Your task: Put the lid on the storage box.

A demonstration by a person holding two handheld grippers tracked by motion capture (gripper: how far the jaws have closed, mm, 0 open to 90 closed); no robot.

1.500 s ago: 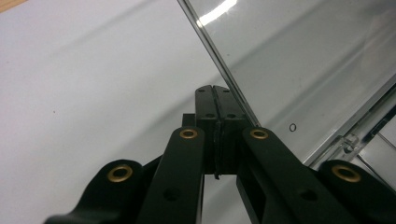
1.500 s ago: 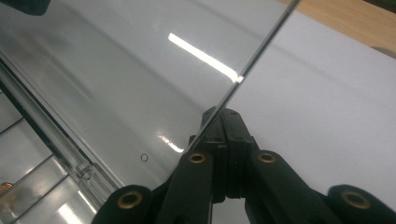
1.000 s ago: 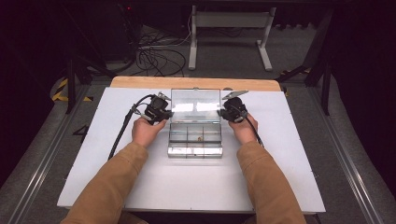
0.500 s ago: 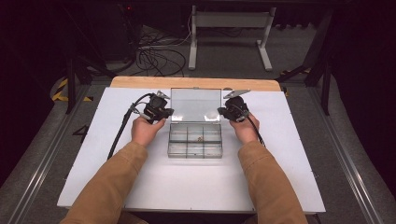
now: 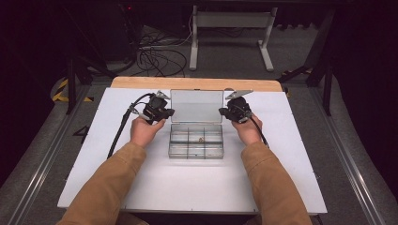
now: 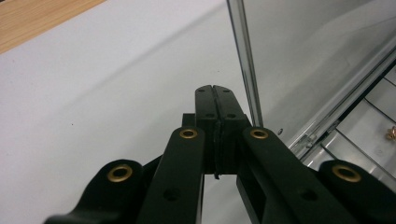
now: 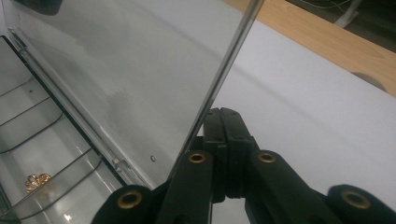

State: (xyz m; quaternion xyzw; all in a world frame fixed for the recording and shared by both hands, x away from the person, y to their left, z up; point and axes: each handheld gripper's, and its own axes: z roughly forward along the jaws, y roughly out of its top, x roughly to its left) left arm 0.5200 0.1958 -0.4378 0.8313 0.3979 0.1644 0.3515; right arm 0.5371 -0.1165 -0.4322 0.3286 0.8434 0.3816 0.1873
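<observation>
A clear plastic compartment box (image 5: 196, 156) lies open at the middle of the white table, its lid (image 5: 196, 107) standing up at the back. A small gold piece (image 5: 201, 138) rests in one middle compartment; it also appears as the gold piece (image 6: 391, 134) and the gold piece (image 7: 37, 182). My left gripper (image 5: 168, 112) is at the lid's left edge, jaws shut with nothing between them; up close the left gripper (image 6: 215, 88) sits just beside the lid (image 6: 317, 46). My right gripper (image 5: 221, 111) mirrors it at the right edge, and the right gripper (image 7: 220, 112) is shut beside the lid (image 7: 116, 60).
The white table top (image 5: 94, 154) has a wooden strip (image 5: 197, 83) along its far edge. A black cable (image 5: 119, 129) trails left from the left gripper. Beyond the table, floor cables (image 5: 157, 58) and a metal stand (image 5: 230, 21) sit in the dark.
The lid has swung up and back to stand upright, and the glare on it has gone. Both grippers have stayed at its side edges with little movement.
</observation>
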